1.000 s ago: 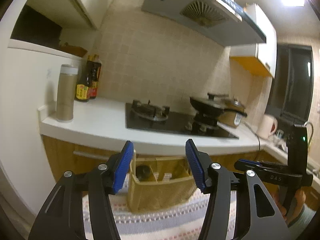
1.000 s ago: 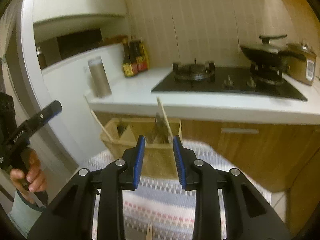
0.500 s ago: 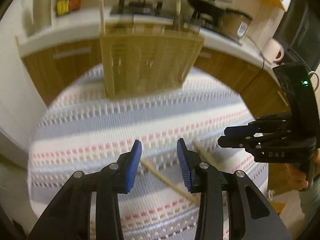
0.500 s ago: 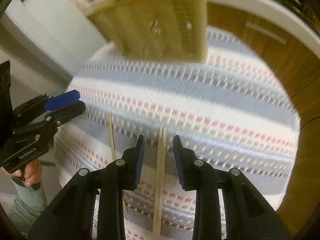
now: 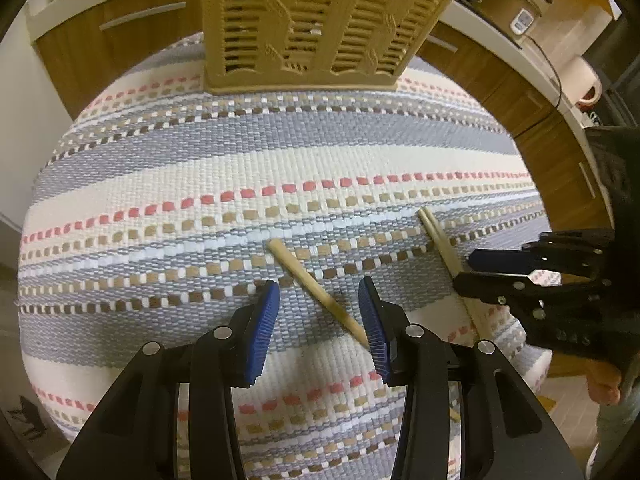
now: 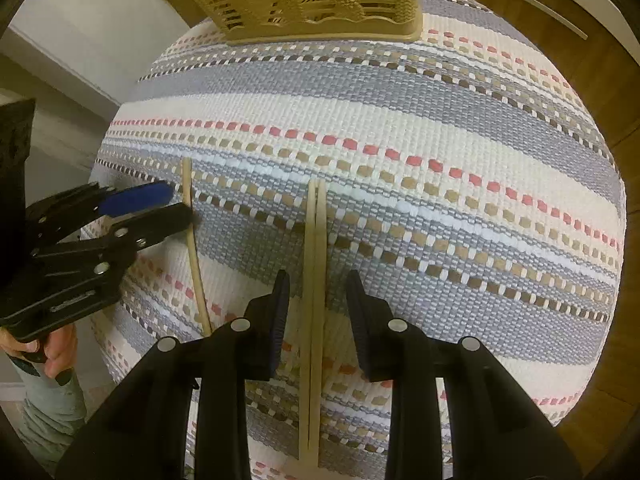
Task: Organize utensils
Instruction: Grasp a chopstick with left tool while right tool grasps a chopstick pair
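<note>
A single wooden chopstick lies slanted on the striped cloth. It sits between the jaws of my left gripper, which are opening and do not press on it. A pair of chopsticks lies side by side between the pads of my right gripper, with a gap on each side. In the right wrist view the left gripper hangs over the single chopstick. In the left wrist view the right gripper hangs over the pair. A tan slotted utensil basket stands at the far edge of the cloth.
Wooden cabinet doors and a white counter edge curve behind the basket. A rice cooker and a white kettle stand on the counter at the right. A person's hand holds the left gripper.
Both grippers have tipped downward and sunk, from facing the stove and counter to hovering just over the cloth and chopsticks. The left jaws stand narrower than a second ago.
</note>
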